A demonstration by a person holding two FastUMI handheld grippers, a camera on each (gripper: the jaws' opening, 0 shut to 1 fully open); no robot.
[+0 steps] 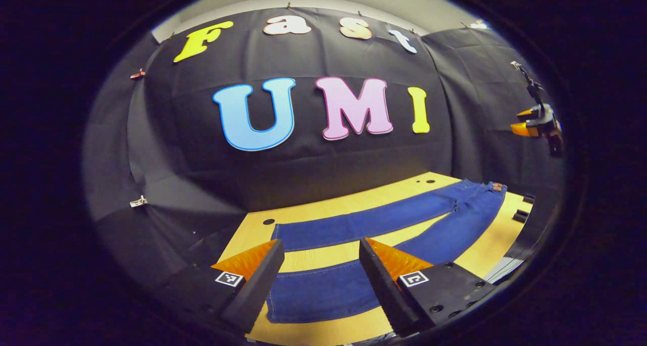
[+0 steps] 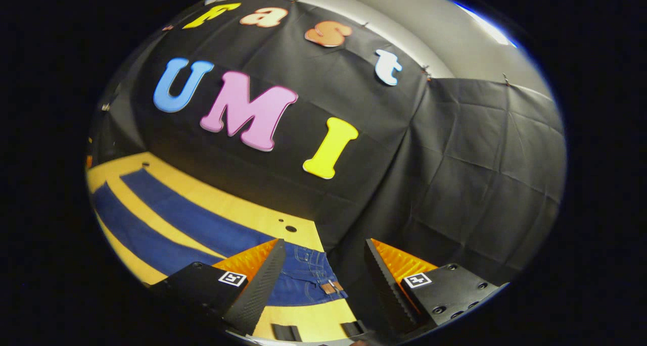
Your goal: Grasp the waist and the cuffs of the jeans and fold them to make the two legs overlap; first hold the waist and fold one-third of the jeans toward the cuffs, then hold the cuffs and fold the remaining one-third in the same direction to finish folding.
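Observation:
Blue jeans [image 1: 384, 225] lie flat on the yellow table [image 1: 313, 209], the two legs spread apart with a strip of table between them. In the left gripper view my left gripper [image 1: 321, 247] hovers open above the cuff end, the near leg's cuff [image 1: 313, 295] showing between its fingers. The waist [image 1: 485, 189] lies far right. In the right gripper view my right gripper [image 2: 323, 247] is open over the waist [image 2: 313, 280], which carries a brown patch; the legs [image 2: 167, 214] run off to the left. The other gripper [image 1: 538, 124] hangs high at the right edge of the left gripper view.
Black cloth walls close the table at the back and right. Small dark holes [image 1: 268, 221] mark the tabletop near its back edge. Black brackets [image 1: 520, 215] sit along the table's right edge, and similar ones [image 2: 285, 332] show at its near edge in the right gripper view.

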